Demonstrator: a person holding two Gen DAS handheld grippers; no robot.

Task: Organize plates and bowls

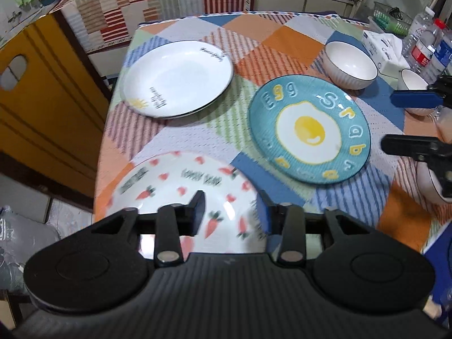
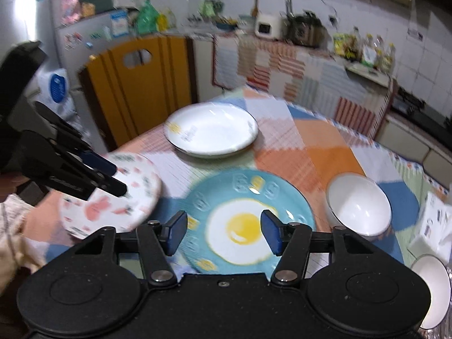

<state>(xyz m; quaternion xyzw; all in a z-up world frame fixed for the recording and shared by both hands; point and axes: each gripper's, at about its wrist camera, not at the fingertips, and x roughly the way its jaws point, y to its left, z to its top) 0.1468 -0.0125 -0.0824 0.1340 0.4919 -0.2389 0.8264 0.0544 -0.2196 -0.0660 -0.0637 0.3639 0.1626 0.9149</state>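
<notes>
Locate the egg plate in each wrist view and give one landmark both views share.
Left wrist: egg plate right of centre, ahead and right of the left hand-held gripper.
Right wrist: egg plate low centre, straight ahead between the open fingers of the right hand-held gripper.
Shared landmark: the white plate, farther away.

Left wrist view: the carrot plate (image 1: 180, 195) lies nearest on the desk (image 1: 282, 42). The egg plate (image 1: 309, 130) lies to its right and farther back. The sun plate (image 1: 176, 77) lies behind the carrot plate, apart from both. A bowl (image 1: 350, 65) sits just behind the egg plate; a tissue box (image 1: 381, 48) stands right of it.
</notes>
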